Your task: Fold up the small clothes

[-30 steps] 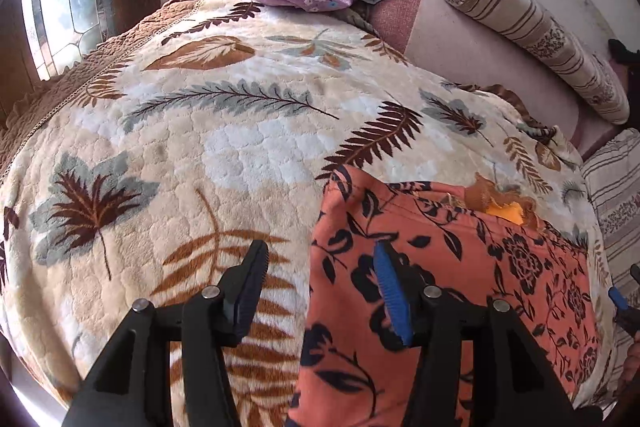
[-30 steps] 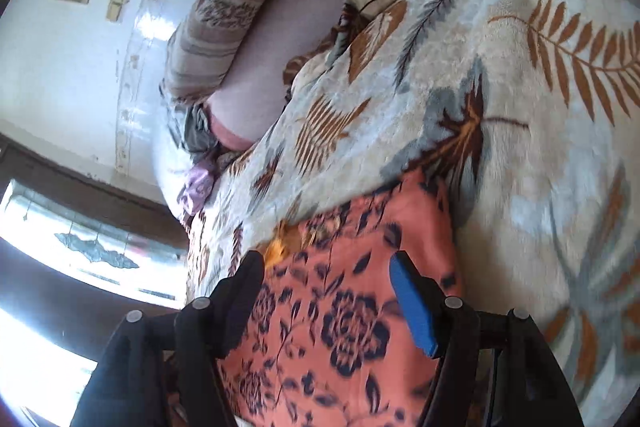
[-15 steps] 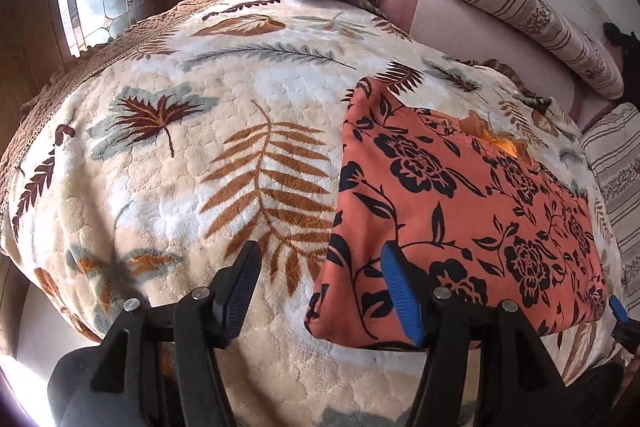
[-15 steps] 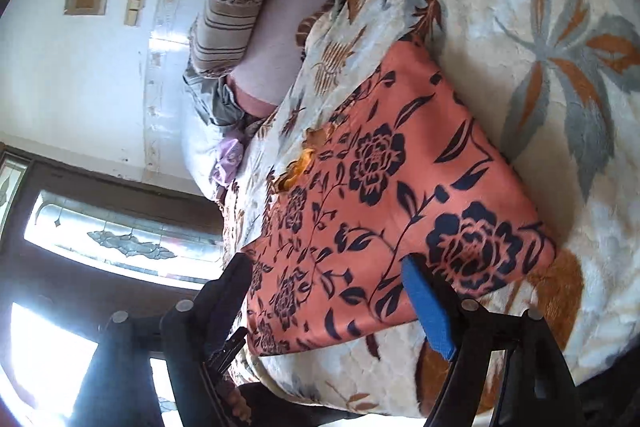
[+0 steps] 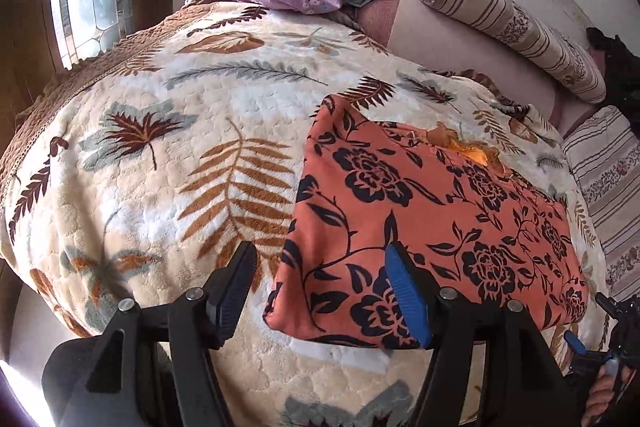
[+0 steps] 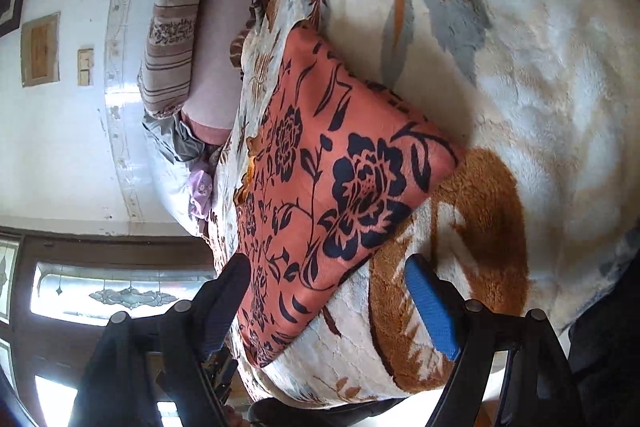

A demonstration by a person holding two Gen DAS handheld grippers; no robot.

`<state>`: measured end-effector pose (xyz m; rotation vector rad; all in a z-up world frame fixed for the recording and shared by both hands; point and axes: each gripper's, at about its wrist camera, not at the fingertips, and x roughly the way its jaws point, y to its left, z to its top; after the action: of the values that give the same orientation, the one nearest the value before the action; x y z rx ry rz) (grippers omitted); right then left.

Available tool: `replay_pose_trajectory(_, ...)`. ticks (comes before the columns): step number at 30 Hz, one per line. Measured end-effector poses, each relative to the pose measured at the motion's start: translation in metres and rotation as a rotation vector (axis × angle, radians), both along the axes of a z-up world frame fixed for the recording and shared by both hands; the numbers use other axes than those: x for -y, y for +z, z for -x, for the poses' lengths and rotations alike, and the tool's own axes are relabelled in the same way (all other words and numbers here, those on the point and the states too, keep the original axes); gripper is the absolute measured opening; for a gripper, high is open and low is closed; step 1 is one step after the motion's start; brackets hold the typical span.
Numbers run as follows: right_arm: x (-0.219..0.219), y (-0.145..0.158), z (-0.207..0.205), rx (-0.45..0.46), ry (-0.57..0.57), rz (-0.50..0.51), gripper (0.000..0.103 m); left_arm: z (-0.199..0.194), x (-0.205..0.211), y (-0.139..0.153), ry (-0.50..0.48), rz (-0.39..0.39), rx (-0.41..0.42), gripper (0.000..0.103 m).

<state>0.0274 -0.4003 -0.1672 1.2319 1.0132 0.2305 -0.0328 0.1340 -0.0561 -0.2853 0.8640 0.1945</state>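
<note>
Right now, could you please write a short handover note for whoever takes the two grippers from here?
Left gripper: open, nothing between its jaws, which have just been opening; it hovers over the near left corner of the garment.
Right gripper: open and empty, jaws also just opened; it hovers at the garment's near right corner.
Garment: orange floral cloth, lying flat as a rectangle on the leaf-print blanket, near the bed's front edge.
Done: it looks folded at least once and released.
Left: probably a further fold to make it smaller; I cannot tell whether other clothes wait.
</note>
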Motion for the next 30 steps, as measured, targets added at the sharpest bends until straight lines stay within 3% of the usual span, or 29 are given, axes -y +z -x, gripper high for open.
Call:
replay_pose_trajectory(4,0.006,-0.007,-0.012,-0.006,-0.070,-0.013,0.082,-0.028,-0.013,-0.022,0.069,-0.024,-0.064,0.067)
replay_pose_trajectory(6,0.008,-0.008,-0.019,0.003,-0.098,-0.015,0.082,-0.042,-0.026,-0.048,0.127,-0.060,-0.215,0.068)
replay_pose_trajectory(8,0.010,-0.008,-0.026,0.006,-0.129,0.002,0.079,-0.039,-0.037,-0.053,0.158,0.003,-0.191,0.070)
replay_pose_trajectory(11,0.002,-0.002,-0.042,-0.019,-0.044,0.135,0.012,-0.033,-0.035,-0.045,0.168,-0.033,-0.190,0.070)
replay_pose_trajectory(12,-0.001,0.000,-0.044,-0.030,-0.025,0.189,0.012,-0.031,-0.034,-0.041,0.184,-0.048,-0.187,0.069)
replay_pose_trajectory(16,-0.009,0.016,-0.044,-0.017,-0.001,0.362,0.012,-0.022,-0.013,-0.012,0.204,-0.106,-0.101,0.069)
replay_pose_trajectory(19,0.002,0.006,-0.040,-0.047,-0.025,0.296,0.024,-0.028,0.023,0.006,0.087,-0.111,-0.037,0.069)
replay_pose_trajectory(22,0.018,0.008,-0.031,-0.044,-0.039,0.259,0.047,-0.044,0.062,0.006,-0.038,-0.132,-0.014,0.069)
replay_pose_trajectory(23,0.024,0.013,-0.027,-0.038,-0.043,0.264,0.066,-0.051,0.071,0.000,-0.071,-0.138,-0.022,0.069)
replay_pose_trajectory(24,0.031,0.018,-0.023,-0.031,-0.054,0.267,0.078,-0.058,0.078,-0.009,-0.088,-0.149,-0.046,0.069)
replay_pose_trajectory(27,0.055,0.043,-0.023,0.011,-0.083,0.319,0.079,-0.074,0.074,-0.046,-0.042,-0.155,-0.164,0.069)
replay_pose_trajectory(30,0.065,0.060,-0.058,0.081,-0.002,0.297,0.079,-0.070,0.074,-0.049,-0.054,-0.193,-0.131,0.069)
